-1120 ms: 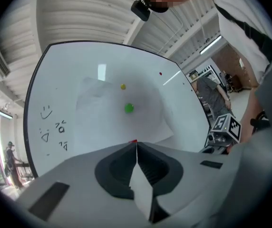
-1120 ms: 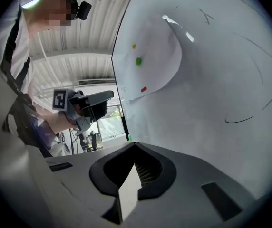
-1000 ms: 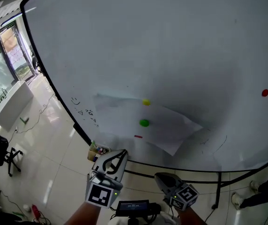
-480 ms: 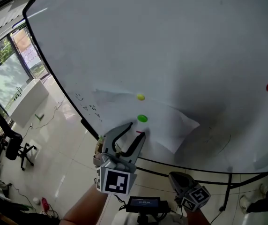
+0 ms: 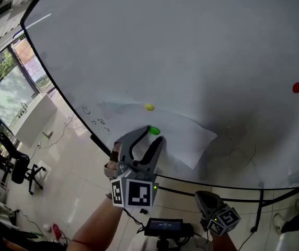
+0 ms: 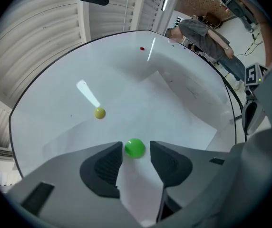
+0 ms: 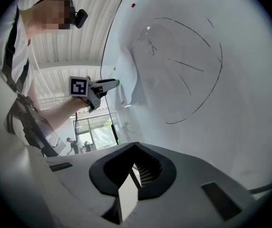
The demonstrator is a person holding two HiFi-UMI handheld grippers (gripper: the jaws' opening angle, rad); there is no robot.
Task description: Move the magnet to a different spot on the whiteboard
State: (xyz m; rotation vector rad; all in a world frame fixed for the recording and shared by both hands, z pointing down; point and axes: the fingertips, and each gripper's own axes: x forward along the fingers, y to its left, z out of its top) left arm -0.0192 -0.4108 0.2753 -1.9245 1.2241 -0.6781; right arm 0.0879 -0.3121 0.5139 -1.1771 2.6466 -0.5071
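Observation:
On the whiteboard (image 5: 181, 46) a green magnet (image 5: 153, 130) pins a loose paper sheet (image 5: 188, 137). My left gripper (image 5: 150, 135) is open and reaches up to the board. Its jaws have just been opening. In the left gripper view the green magnet (image 6: 135, 147) lies between the two fingertips of the left gripper (image 6: 136, 152), with a small gap on each side. The right gripper (image 5: 200, 196) hangs low below the board. In the right gripper view its jaws (image 7: 133, 167) are shut on nothing, and the board's pen scribbles lie ahead.
A yellow magnet (image 5: 149, 107) holds the sheet's upper edge, and a red magnet (image 5: 297, 88) sits far right on the board. At the left are windows and an office chair (image 5: 16, 169). A person (image 6: 198, 30) bends over beyond the board's end.
The left gripper has risen from below the board's lower edge to the green magnet, rolled, and its jaws have gone from shut to open. The right gripper shifted a little right and lower.

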